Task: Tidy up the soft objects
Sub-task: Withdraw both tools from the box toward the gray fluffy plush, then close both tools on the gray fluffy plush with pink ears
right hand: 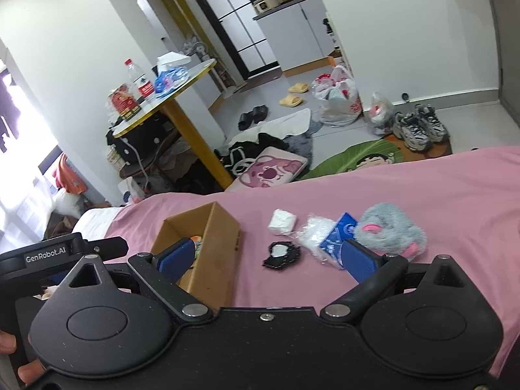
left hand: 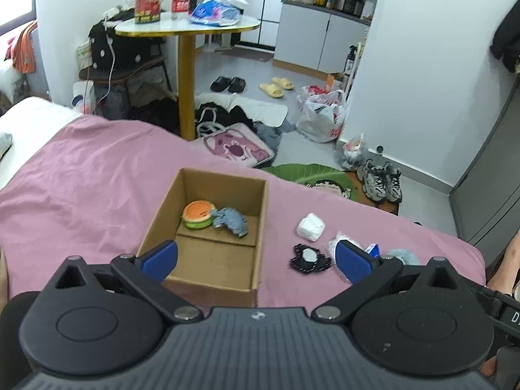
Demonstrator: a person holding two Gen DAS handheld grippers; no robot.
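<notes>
An open cardboard box (left hand: pixel 260 227) (right hand: pixel 221 240) rests on the pink bedspread. Inside it lie a plush burger (left hand: pixel 198 214) and a small grey-blue knitted toy (left hand: pixel 230 221). Right of the box on the spread are a white soft lump (left hand: pixel 311 226) (right hand: pixel 282 221), a black patch with a white centre (left hand: pixel 310 258) (right hand: pixel 282 253), a blue tissue pack in clear wrap (right hand: pixel 331 239) and a grey fluffy plush with pink ears (right hand: pixel 390 230). My left gripper (left hand: pixel 256 260) is open above the box's near end, holding nothing. My right gripper (right hand: pixel 266 258) is open over the black patch, also holding nothing.
The pink bedspread (left hand: pixel 97 178) (right hand: pixel 422 188) ends at a floor littered with a pink bag (left hand: pixel 237 149), clothes, slippers, plastic bags and sneakers (left hand: pixel 380 182). A round yellow-legged table (left hand: pixel 187 27) with a bottle and packets stands beyond the bed. A person's fingers (right hand: pixel 9 344) hold the gripper.
</notes>
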